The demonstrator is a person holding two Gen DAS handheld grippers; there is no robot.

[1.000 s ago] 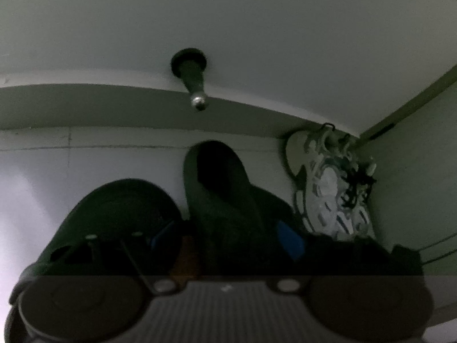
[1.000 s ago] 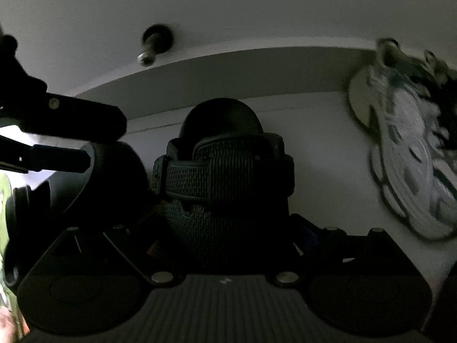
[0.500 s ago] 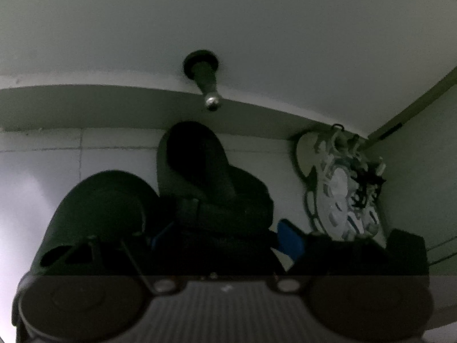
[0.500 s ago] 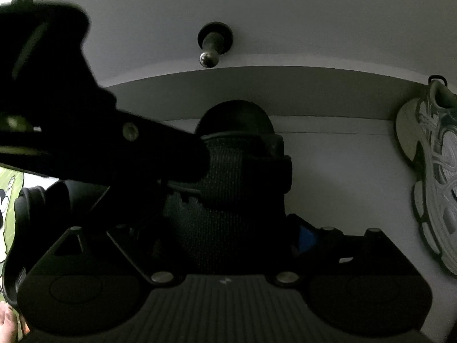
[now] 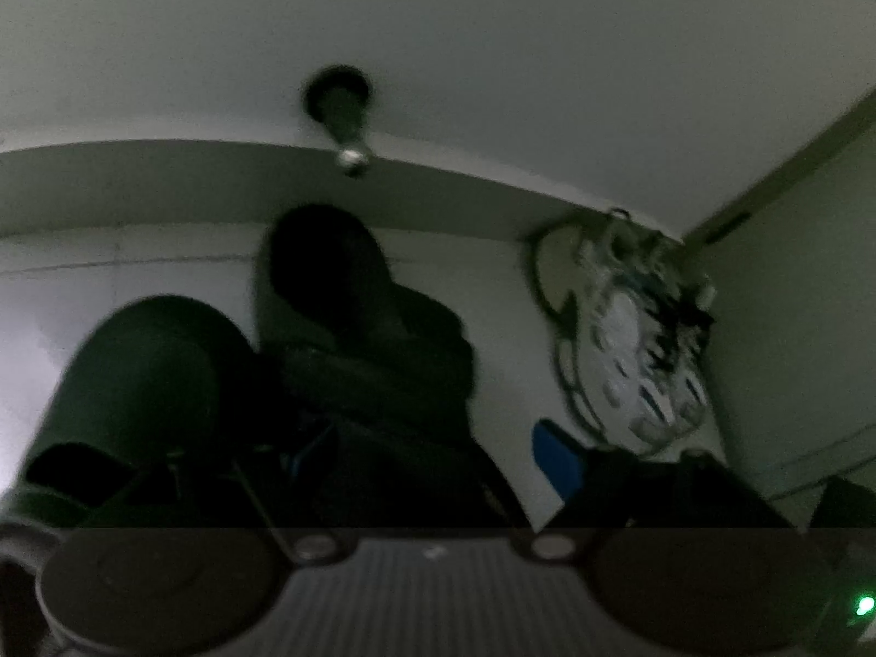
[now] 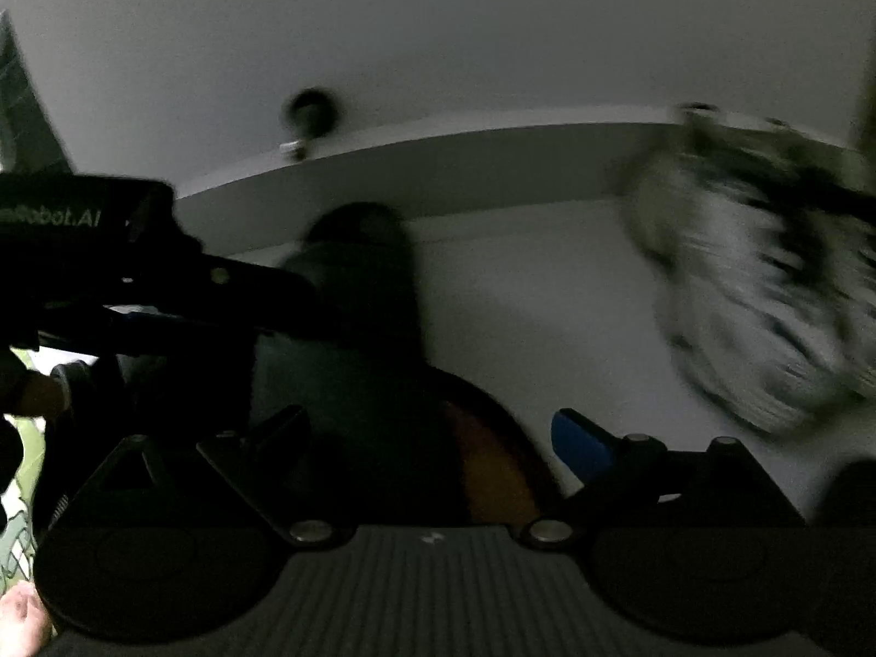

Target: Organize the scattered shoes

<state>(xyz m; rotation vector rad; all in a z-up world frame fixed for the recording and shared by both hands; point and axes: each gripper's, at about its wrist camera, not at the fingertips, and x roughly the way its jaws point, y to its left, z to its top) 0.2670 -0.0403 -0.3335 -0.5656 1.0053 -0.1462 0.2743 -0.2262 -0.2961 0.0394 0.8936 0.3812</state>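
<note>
The scene is dark. In the left wrist view a black strapped sandal (image 5: 350,328) lies on the white floor with its mate (image 5: 153,372) to its left. My left gripper (image 5: 432,454) is open around the sandal's heel; its blue pad (image 5: 555,462) stands clear on the right. In the right wrist view my right gripper (image 6: 438,449) is open around the same black sandal (image 6: 356,328), its blue pad (image 6: 580,446) apart from it. The left gripper's body (image 6: 142,274) crosses from the left. A white and grey sneaker (image 5: 629,339) lies by the wall, and also shows blurred in the right wrist view (image 6: 755,295).
A white baseboard (image 5: 164,186) and wall run across the back, with a black door stopper (image 5: 345,120) sticking out; it also shows in the right wrist view (image 6: 306,120). A pale door or panel (image 5: 794,328) stands at the right.
The right gripper has let go of the sandal and opened, and its view has swung left, blurring the sneaker. The left gripper has drawn slightly closer to the sandals.
</note>
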